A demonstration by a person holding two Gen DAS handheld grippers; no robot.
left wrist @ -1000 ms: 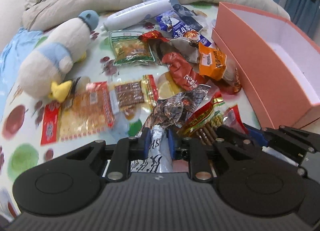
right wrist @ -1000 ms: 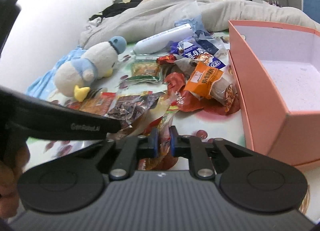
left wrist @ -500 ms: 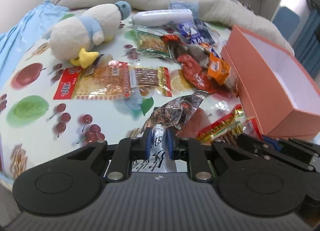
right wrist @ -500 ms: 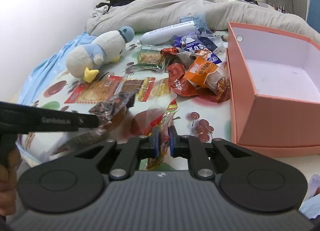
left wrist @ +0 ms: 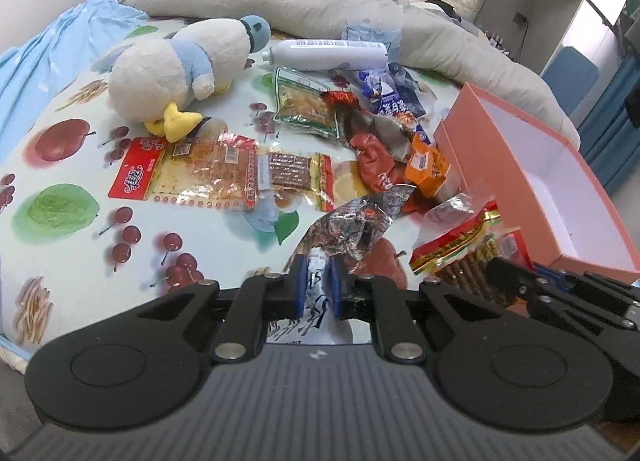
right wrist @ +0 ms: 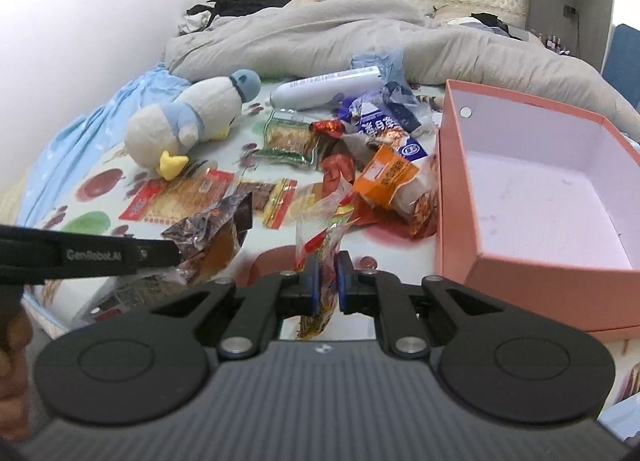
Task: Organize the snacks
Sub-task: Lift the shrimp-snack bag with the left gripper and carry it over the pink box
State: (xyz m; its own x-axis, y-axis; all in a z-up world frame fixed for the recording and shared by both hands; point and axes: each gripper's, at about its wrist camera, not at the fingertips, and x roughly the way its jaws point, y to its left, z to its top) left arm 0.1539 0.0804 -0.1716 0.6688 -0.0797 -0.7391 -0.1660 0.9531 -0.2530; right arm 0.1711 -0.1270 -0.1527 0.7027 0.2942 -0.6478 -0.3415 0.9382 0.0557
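My left gripper (left wrist: 318,281) is shut on a crinkled silver-and-brown foil snack packet (left wrist: 352,221), lifted off the bed; from the right wrist view the same foil packet (right wrist: 216,225) hangs at that gripper's tip (right wrist: 172,255). My right gripper (right wrist: 325,281) is shut on a clear packet with red and yellow print (right wrist: 322,233), also raised; the left wrist view shows this red-and-yellow packet (left wrist: 460,245) at lower right. An open, empty pink box (right wrist: 520,197) stands to the right. More snack packets (right wrist: 384,177) lie heaped beside it.
A fruit-print sheet (left wrist: 64,205) covers the bed. A plush duck (left wrist: 180,73), a white bottle (left wrist: 324,53), a flat red-and-clear packet (left wrist: 188,173) and a green packet (left wrist: 304,105) lie on it. A grey duvet (right wrist: 360,33) is bunched behind. A hand (right wrist: 12,345) shows at the left edge.
Both grippers have risen with their packets, which now hang clear of the pile. The left gripper's view has rolled and swung leftward, and the pile and box look farther off.
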